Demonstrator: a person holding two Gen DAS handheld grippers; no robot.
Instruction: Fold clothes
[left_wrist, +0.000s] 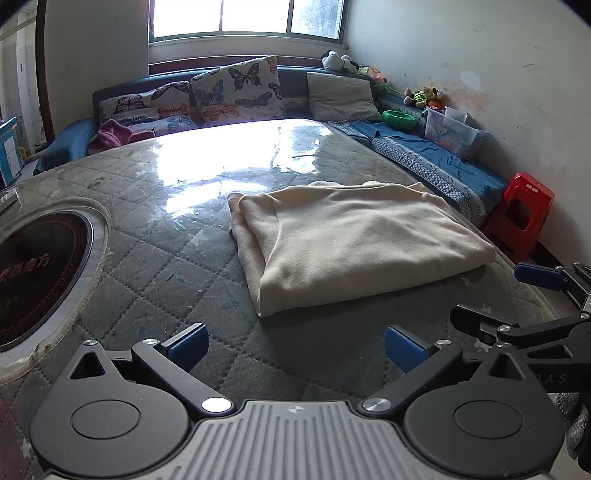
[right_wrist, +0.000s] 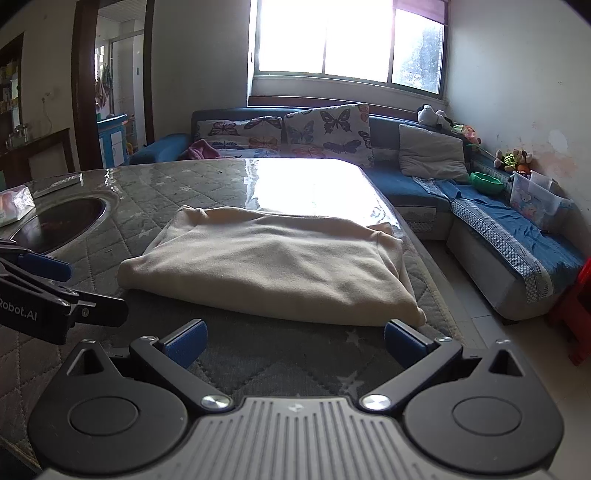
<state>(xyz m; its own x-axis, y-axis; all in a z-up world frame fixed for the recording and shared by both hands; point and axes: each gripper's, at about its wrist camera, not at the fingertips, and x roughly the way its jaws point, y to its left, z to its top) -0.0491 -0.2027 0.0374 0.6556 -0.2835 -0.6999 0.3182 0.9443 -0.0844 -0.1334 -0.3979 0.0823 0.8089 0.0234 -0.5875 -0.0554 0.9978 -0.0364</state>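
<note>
A cream garment (left_wrist: 354, 243) lies folded into a thick rectangle on the quilted grey table cover (left_wrist: 166, 266). It also shows in the right wrist view (right_wrist: 273, 262), just beyond the fingers. My left gripper (left_wrist: 295, 347) is open and empty, hovering over the cover short of the garment's near edge. My right gripper (right_wrist: 293, 345) is open and empty, close to the garment's near edge. The right gripper also shows at the right edge of the left wrist view (left_wrist: 546, 295). The left gripper shows at the left edge of the right wrist view (right_wrist: 48, 291).
A round inset cooktop (left_wrist: 33, 273) sits in the table at the left. A blue corner sofa (right_wrist: 517, 240) with butterfly cushions (left_wrist: 236, 92) runs behind and to the right. A red plastic stool (left_wrist: 524, 218) stands by the table's right edge. A clear box (left_wrist: 454, 129) rests on the sofa.
</note>
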